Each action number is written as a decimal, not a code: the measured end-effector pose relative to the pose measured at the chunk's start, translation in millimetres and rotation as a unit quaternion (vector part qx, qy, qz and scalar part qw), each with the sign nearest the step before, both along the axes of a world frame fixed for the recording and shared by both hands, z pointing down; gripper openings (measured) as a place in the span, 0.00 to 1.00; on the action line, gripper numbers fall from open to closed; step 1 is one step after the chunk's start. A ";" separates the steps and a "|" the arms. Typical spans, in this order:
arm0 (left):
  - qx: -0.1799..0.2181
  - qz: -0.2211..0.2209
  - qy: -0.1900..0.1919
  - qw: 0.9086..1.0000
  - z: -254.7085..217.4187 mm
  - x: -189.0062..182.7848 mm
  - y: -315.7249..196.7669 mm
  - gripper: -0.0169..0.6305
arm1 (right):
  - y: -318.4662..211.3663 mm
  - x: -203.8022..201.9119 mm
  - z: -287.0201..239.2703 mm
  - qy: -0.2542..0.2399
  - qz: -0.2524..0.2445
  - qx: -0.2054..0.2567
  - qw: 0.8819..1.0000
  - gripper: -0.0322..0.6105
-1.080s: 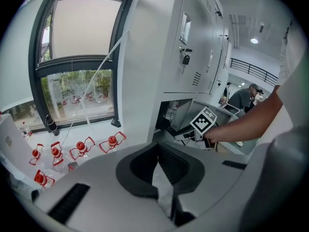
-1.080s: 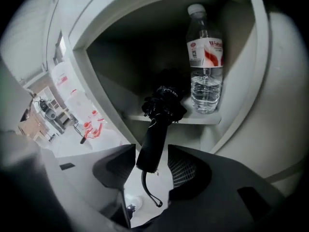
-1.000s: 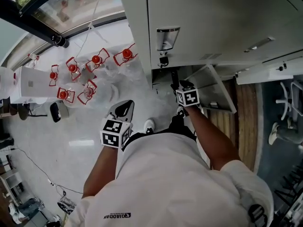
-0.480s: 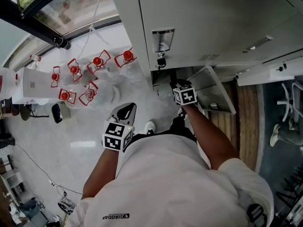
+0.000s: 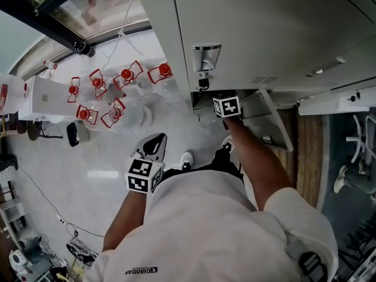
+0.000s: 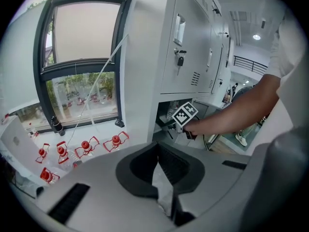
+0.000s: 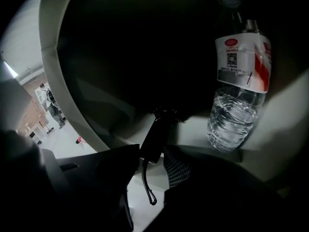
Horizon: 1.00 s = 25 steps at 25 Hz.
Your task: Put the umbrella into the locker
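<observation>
The water bottle [image 7: 236, 105] blocks the right side of the locker [image 7: 53, 57] floor; the umbrella [image 7: 157, 134] fills the middle, with bare floor between them.

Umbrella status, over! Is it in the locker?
Left tongs shut, empty. Right tongs just closed on handle of black folded umbrella, inside grey metal locker. Clear plastic water bottle beside it, apart.

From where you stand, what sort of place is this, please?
Probably a locker area in an office or public building: a bank of grey metal lockers, one door hanging open, beside a big window over a polished pale floor.
</observation>
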<state>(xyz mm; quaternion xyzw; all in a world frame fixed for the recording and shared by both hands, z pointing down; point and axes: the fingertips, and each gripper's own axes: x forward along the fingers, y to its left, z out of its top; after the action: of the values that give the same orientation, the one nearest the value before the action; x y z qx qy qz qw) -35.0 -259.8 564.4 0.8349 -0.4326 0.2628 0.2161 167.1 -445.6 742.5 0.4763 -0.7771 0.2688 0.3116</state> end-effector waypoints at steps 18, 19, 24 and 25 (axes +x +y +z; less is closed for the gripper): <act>0.017 0.035 0.019 0.999 -7.9 -1.0 -1.1 0.05 | 35.4 -1.6 -10.7 0.059 -0.006 -0.003 0.998 0.40; 0.020 0.040 0.021 0.999 -9.7 -1.2 -0.8 0.05 | 45.4 -0.9 -13.5 0.060 -0.006 -0.005 0.998 0.40; 0.039 0.069 0.041 0.996 -22.4 -2.1 2.2 0.05 | 96.5 -1.8 -51.0 0.015 0.019 0.007 1.000 0.40; 0.043 0.074 0.045 0.995 -25.8 -2.5 3.6 0.05 | 107.1 -4.2 -65.0 0.000 0.026 0.014 1.000 0.40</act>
<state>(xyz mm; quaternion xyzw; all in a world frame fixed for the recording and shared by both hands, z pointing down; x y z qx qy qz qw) -37.6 -256.3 538.5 0.8840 -0.3705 0.2215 0.1794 162.9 -338.6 677.5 0.5008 -0.7679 0.2657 0.2980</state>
